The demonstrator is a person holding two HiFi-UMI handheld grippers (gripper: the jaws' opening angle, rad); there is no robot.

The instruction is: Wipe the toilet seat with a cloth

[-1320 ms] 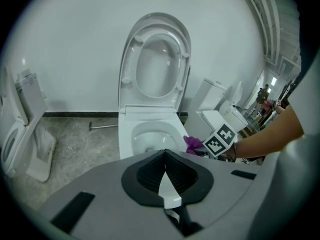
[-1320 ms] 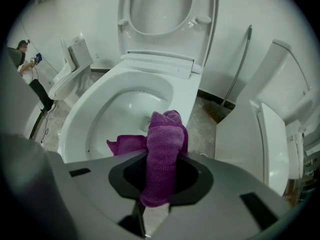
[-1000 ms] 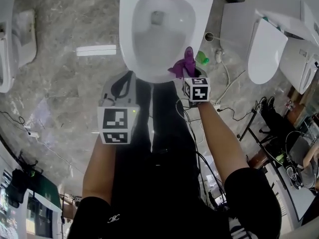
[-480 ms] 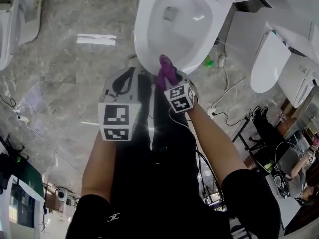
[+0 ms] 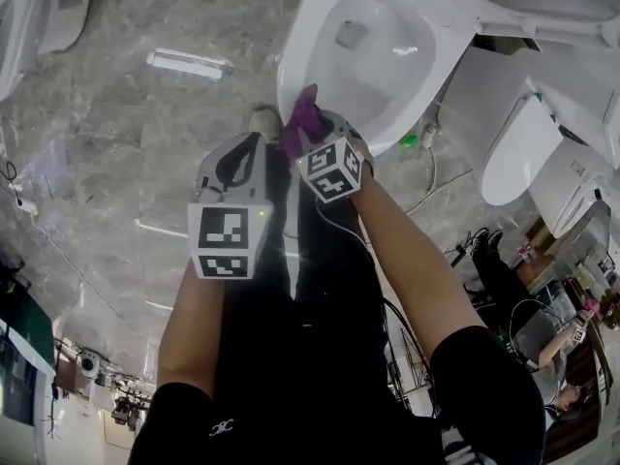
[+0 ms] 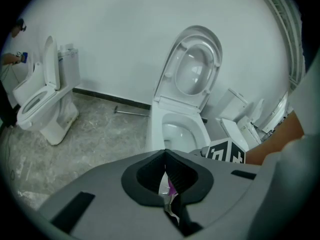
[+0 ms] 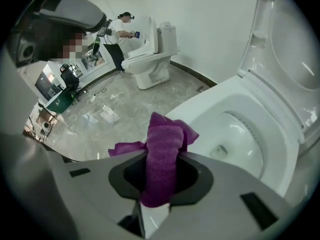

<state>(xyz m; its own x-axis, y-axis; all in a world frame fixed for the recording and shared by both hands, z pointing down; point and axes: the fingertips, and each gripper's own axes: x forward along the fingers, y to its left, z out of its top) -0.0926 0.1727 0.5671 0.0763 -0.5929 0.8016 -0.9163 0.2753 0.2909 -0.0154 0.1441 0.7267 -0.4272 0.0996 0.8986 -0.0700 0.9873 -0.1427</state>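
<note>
Change: purple cloth (image 7: 162, 154) has swept leftward along the toilet rim (image 5: 291, 66).
Right gripper (image 5: 312, 136): clamped on the cloth.
Left gripper (image 6: 167, 184): closed, idle.
Meaning: wiping is under way.

Head view: toilet (image 5: 441, 42) back end cut off at top edge. Marker cube (image 5: 329, 170) hides jaws of my right gripper (image 5: 312, 136), so I can't tell whether cloth (image 5: 300, 114) touches seat rim (image 5: 289, 77). Right gripper view, upper L: person (image 7: 119, 31) too small, can't ID what's held.
</note>
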